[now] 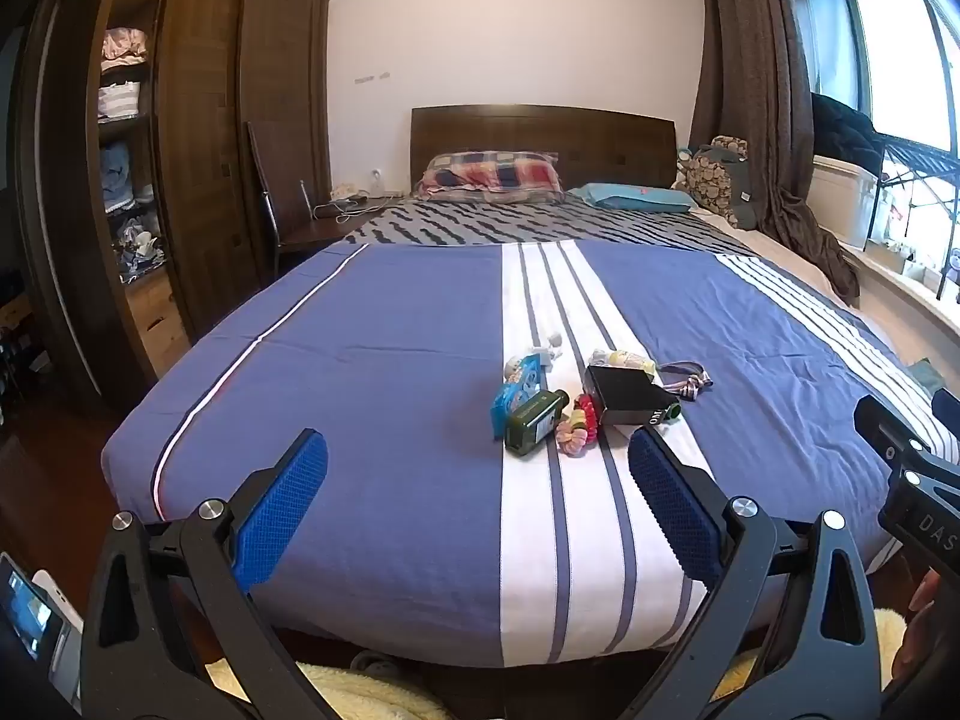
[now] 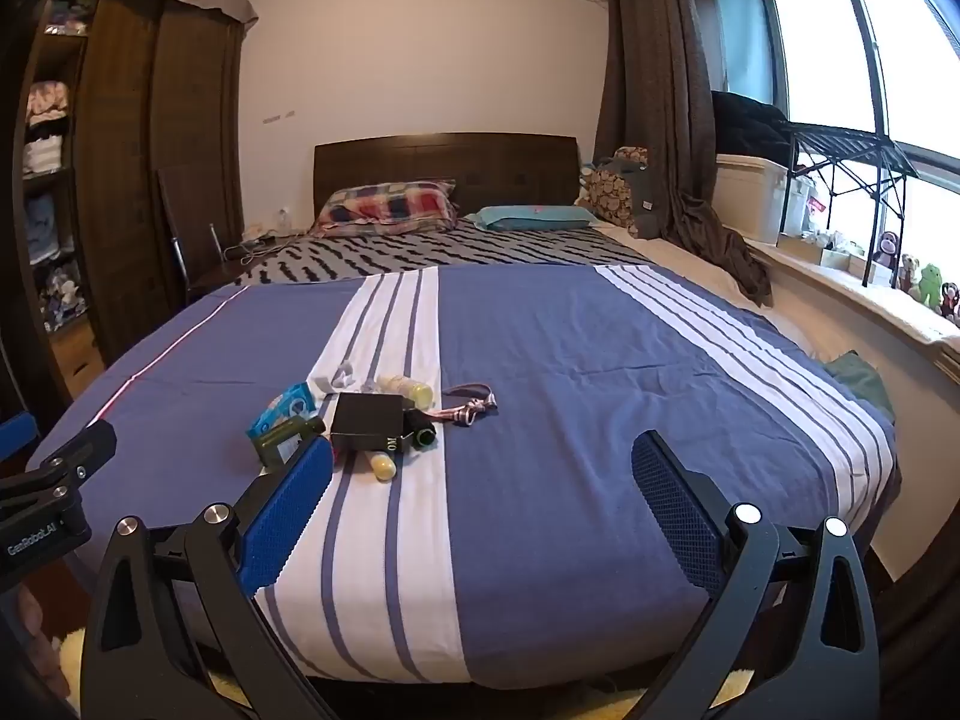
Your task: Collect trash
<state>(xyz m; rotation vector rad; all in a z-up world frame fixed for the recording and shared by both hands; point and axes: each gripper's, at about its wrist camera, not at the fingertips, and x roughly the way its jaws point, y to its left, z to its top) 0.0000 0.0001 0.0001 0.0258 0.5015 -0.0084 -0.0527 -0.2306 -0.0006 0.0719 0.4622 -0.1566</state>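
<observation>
Clutter (image 1: 576, 402) lies just ahead of your left tongs (image 1: 477, 501), toward their right finger; green bottle (image 1: 536, 423) nearest. Both tongs, right tongs (image 2: 480, 501) too, are spread and empty.

Bedspread (image 1: 372, 372): blue and white striped cloth, matt, lightly creased. Headboard (image 1: 540, 138) and wardrobe (image 1: 198, 138): dark wood, low sheen. Green bottle (image 1: 534, 423): glossy, glass-like. Black box (image 1: 627, 399): smooth, semi-gloss card. Blue packet (image 1: 516, 393): shiny film. Left tool (image 1: 477, 498): matt black plastic arms, textured blue pads (image 1: 282, 504), bright metal pins.
</observation>
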